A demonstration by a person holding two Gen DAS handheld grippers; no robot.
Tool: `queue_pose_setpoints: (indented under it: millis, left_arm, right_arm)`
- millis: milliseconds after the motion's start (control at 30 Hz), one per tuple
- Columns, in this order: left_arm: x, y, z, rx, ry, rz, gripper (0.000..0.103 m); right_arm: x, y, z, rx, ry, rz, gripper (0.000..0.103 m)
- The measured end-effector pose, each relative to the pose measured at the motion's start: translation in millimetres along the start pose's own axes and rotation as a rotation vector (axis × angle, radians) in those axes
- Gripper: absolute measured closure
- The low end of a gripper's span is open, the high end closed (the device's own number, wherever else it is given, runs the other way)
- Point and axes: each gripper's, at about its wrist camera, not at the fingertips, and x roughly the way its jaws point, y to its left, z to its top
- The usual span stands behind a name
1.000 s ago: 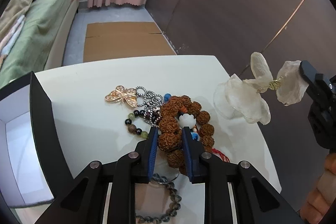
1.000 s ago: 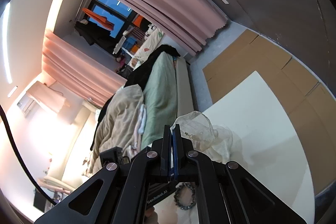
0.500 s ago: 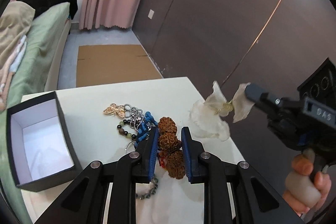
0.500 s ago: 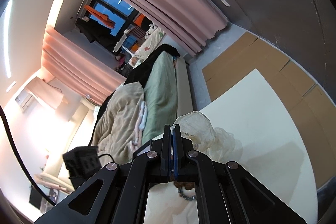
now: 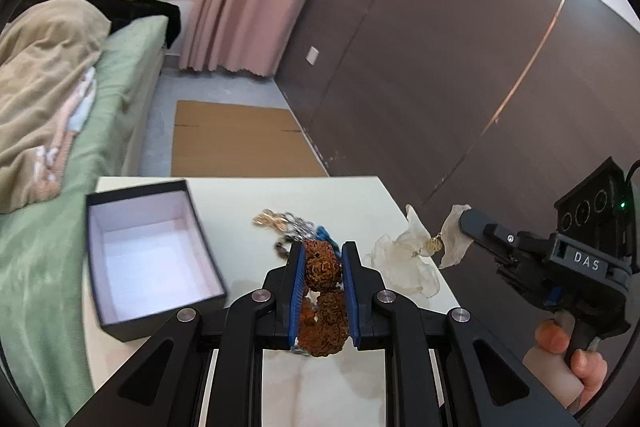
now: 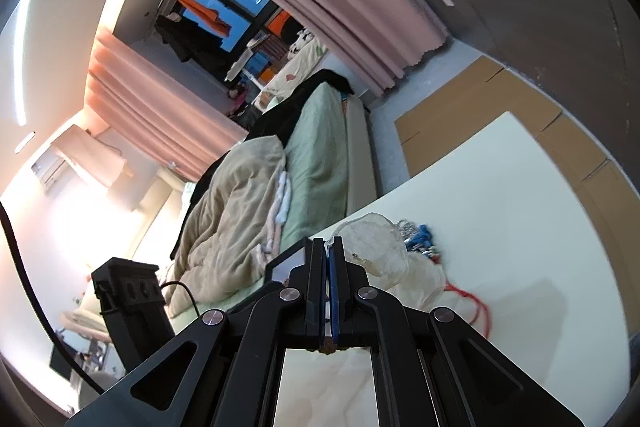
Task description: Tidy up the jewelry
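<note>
A string of large brown, rough, wrinkled seed beads, the bead bracelet, is clamped between the blue pads of the left gripper; its jaws have just been closing a little more on it. Two or three knobbly beads are seen stacked along the pads, the lowest hanging out at the 6 o'clock end, lifted off the white table. Beyond the gripper tips, at about 12 o'clock, a small blurred heap of leftover jewelry is seen lying on the table: a gold-toned piece, silver chain, a blue tassel. In the right wrist view a thin red cord is seen on the table at 3 o'clock of the jaws.

A black box with a pale, empty-looking lining is set open on the table at 9 o'clock of the left gripper, near but apart from the heap.

The right gripper, seen at 3 o'clock in the left view, is pressed together on the edge of a translucent white petal flower piece with a small gold centre; the petals hang just above the table's right edge. A hand is seen on its grip.
</note>
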Motion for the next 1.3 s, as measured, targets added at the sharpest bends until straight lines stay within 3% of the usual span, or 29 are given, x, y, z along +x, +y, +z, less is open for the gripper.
queue_pose_setpoints:
  millis: [500, 733, 767, 800, 833, 900, 1300]
  left_arm:
    - [-54, 55, 22, -0.101, -0.133, 0.014, 0.084]
    - [-69, 84, 26, -0.149, -0.166, 0.06, 0.084]
    - [-70, 88, 26, -0.154, -0.167, 0.064, 0.084]
    - [-71, 91, 27, -0.159, -0.168, 0.071, 0.084]
    - [-70, 93, 27, -0.163, -0.169, 0.078, 0.085]
    - [-69, 96, 28, -0.171, -0.166, 0.082, 0.085]
    - [-42, 87, 32, -0.186, -0.161, 0.049, 0.084]
  right_arm:
    - [74, 75, 10, -0.142, 0.109, 0.135, 0.1]
    - [122, 96, -2, -0.153, 0.207, 0.191, 0.099]
    - [127, 96, -4, -0.153, 0.224, 0.191, 0.097]
    - [134, 94, -7, -0.145, 0.259, 0.189, 0.082]
    - [139, 88, -10, -0.126, 0.287, 0.177, 0.056]
    - [136, 73, -12, -0.09, 0.266, 0.142, 0.037]
    - [80, 23, 11, -0.001, 0.183, 0.026, 0.037]
